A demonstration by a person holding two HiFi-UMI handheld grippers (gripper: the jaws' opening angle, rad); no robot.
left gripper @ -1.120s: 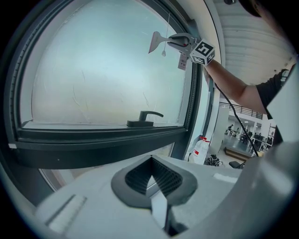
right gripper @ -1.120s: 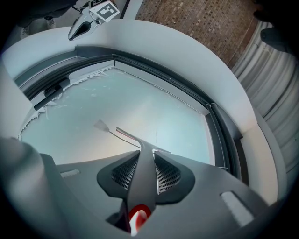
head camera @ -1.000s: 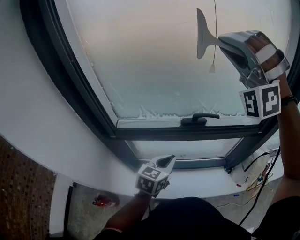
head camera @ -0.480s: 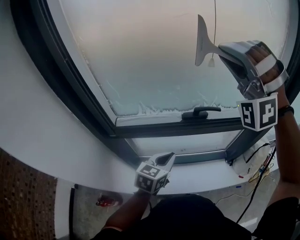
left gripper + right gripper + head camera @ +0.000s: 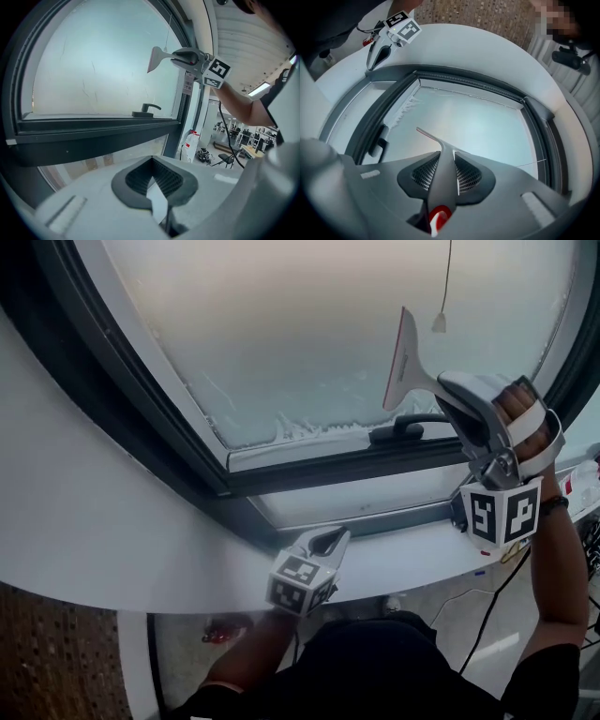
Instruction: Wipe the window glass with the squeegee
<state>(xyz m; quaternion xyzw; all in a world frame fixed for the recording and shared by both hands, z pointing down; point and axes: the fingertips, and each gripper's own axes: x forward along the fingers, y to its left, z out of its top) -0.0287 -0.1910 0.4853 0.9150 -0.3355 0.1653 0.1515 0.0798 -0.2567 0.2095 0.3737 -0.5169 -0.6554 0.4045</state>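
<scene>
Against frosted glass [image 5: 281, 334], grey thin-bladed squeegee [image 5: 403, 357] — clamped in right claw [image 5: 446, 387], left claw [image 5: 332, 542] closed.

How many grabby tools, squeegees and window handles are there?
tools: 2, the left tool and the right tool
squeegee: 1
window handle: 1
total: 4

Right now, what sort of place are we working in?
Likely an indoor workshop or lab hall: a big frosted window glass with a handle, and beside it an open room with a chair and strip ceiling lights.
</scene>
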